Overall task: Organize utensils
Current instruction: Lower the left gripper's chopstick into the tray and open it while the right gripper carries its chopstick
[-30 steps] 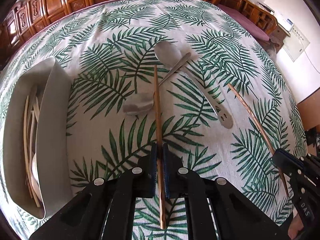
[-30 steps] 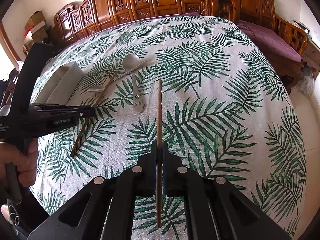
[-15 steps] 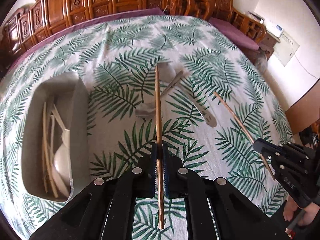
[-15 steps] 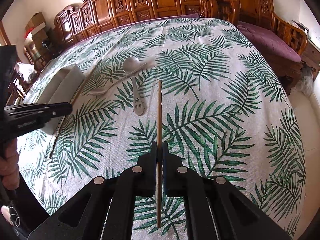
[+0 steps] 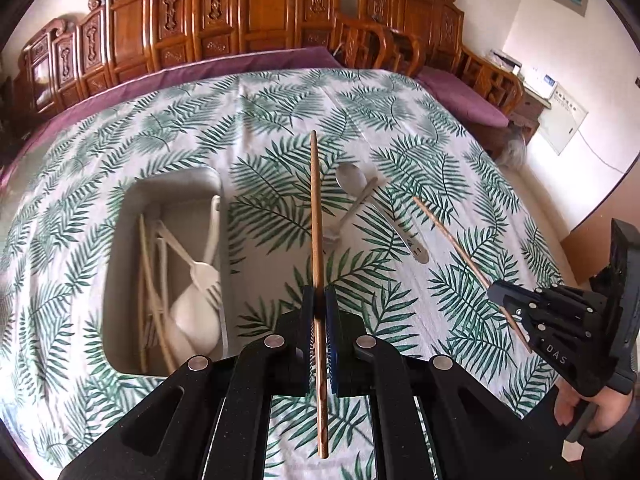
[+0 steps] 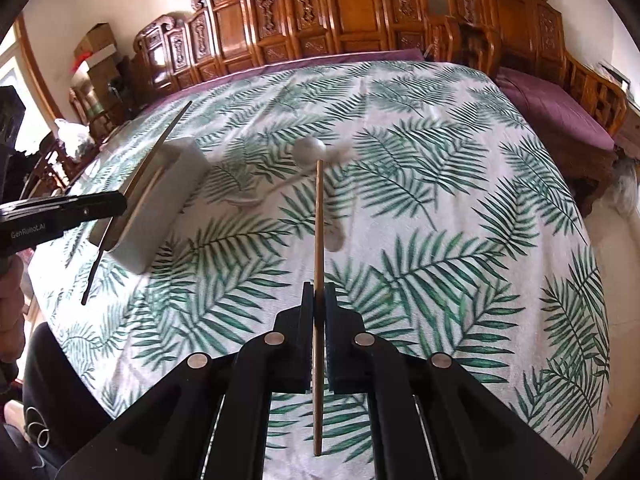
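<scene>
The left tongs (image 5: pixel 319 312) are clamped on a long brown wooden chopstick (image 5: pixel 317 248), gripped past its middle so that a long length sticks forward and a shorter tail hangs back toward the camera. The right tongs (image 6: pixel 319 312) pinch a paler thin wooden chopstick (image 6: pixel 318 264) in much the same way. Both sticks are held in the air above the desk with its white cloth printed with green palm leaves (image 5: pixel 440 152).

At centre left of the left wrist view lies the pale grey rectangular tray (image 5: pixel 120 264), already holding white plastic cutlery and pale sticks. Two shiny metal spoons (image 5: pixel 352 184) lie crossed on the cloth, right of centre.

The main risk, as I judge it, is leverage: with so narrow a grip, a stick could pivot between the pads and slide out if its long end knocks the tray wall on the way in. A steep release could make it bounce out, or lodge across the cutlery. The two tongs could also collide over the narrow tray.
</scene>
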`<state>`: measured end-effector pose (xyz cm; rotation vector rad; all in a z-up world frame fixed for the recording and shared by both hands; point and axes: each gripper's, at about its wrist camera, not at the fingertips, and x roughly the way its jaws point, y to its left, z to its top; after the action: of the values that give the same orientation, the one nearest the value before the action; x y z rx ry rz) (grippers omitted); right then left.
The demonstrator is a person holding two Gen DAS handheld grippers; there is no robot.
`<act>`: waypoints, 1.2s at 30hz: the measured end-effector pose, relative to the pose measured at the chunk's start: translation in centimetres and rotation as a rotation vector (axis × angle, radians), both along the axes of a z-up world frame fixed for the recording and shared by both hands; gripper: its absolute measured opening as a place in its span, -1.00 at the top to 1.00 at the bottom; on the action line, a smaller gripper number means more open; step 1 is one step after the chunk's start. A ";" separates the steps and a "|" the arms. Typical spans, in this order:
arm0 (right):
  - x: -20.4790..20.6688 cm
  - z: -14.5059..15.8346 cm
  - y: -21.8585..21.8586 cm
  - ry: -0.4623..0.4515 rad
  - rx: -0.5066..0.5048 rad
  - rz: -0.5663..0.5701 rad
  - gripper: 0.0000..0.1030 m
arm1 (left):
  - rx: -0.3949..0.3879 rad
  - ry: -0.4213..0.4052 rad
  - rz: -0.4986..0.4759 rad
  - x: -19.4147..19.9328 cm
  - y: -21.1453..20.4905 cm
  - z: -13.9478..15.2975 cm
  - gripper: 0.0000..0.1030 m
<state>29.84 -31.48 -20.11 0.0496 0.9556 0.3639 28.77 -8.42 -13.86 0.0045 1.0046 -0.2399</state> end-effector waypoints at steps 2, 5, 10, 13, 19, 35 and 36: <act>-0.2 0.3 0.6 -0.007 0.000 0.013 0.88 | 0.002 -0.012 0.003 -0.3 0.6 0.5 0.91; -0.6 1.0 1.6 -0.022 -0.007 0.035 0.88 | 0.006 -0.026 0.011 -0.7 1.6 1.0 0.91; -1.0 2.1 3.2 -0.042 -0.001 0.058 0.88 | -0.005 -0.034 0.032 -1.0 3.7 1.5 0.91; -1.0 2.8 4.5 -0.047 0.000 0.078 0.88 | -0.011 -0.043 0.046 -1.0 5.0 1.8 0.91; -0.7 3.7 7.3 -0.047 0.007 0.095 0.88 | -0.024 -0.049 0.075 -0.3 7.9 1.7 0.91; 0.6 5.2 13.6 -0.047 -0.051 0.134 0.88 | -0.101 -0.016 0.143 3.1 14.6 -1.0 0.91; 0.7 5.3 13.8 -0.049 -0.054 0.136 0.88 | -0.107 -0.012 0.146 3.3 14.8 -1.2 0.91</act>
<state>30.52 -17.66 -14.81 -0.0735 0.9218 0.4626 32.08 6.39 -15.10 -0.1638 0.9741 -0.1589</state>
